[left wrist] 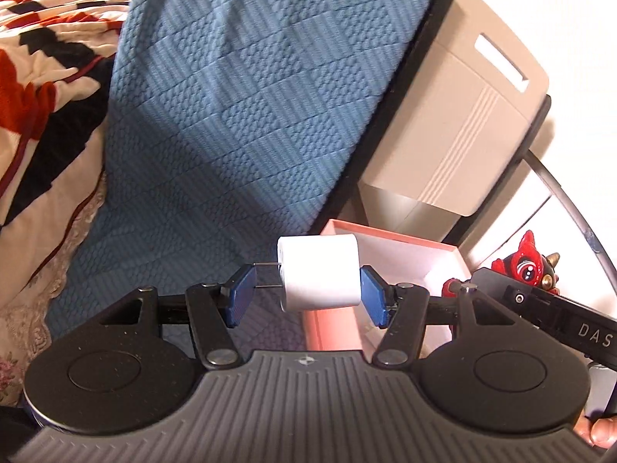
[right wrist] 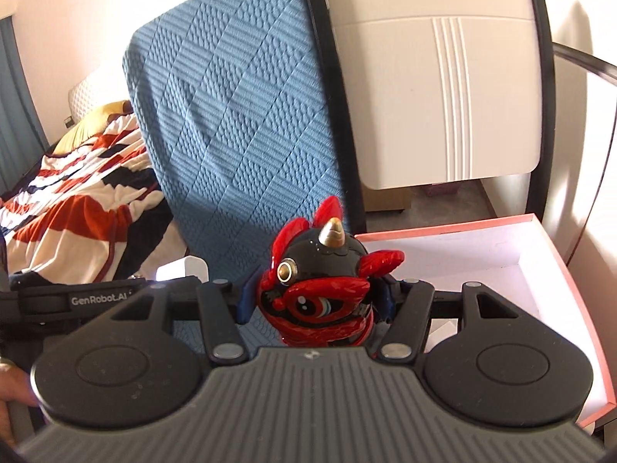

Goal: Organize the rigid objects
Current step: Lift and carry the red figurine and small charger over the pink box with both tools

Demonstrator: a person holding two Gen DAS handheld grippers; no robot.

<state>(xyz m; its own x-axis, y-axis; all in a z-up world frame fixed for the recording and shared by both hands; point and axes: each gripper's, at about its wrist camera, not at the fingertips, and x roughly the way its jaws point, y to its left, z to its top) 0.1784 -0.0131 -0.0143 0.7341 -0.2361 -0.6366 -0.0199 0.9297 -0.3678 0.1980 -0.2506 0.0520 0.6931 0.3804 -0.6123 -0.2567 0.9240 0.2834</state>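
Observation:
My left gripper [left wrist: 306,295] is shut on a white plug-in charger [left wrist: 319,272]: the left blue pad presses the tips of its two metal prongs and the right pad presses its flat end. It hangs over the near left corner of an open pink box [left wrist: 405,245] with a white inside. My right gripper [right wrist: 314,301] is shut on a red and black horned figurine [right wrist: 320,289], held at the left edge of the pink box [right wrist: 462,227]. The figurine also shows in the left wrist view [left wrist: 528,262], and the charger in the right wrist view [right wrist: 185,268].
The box sits on a blue textured mat [left wrist: 239,115] that drapes up over a chair back. A beige chair back with a slot handle [right wrist: 435,88] stands behind the box. A red, white and black quilt [right wrist: 77,200] lies to the left.

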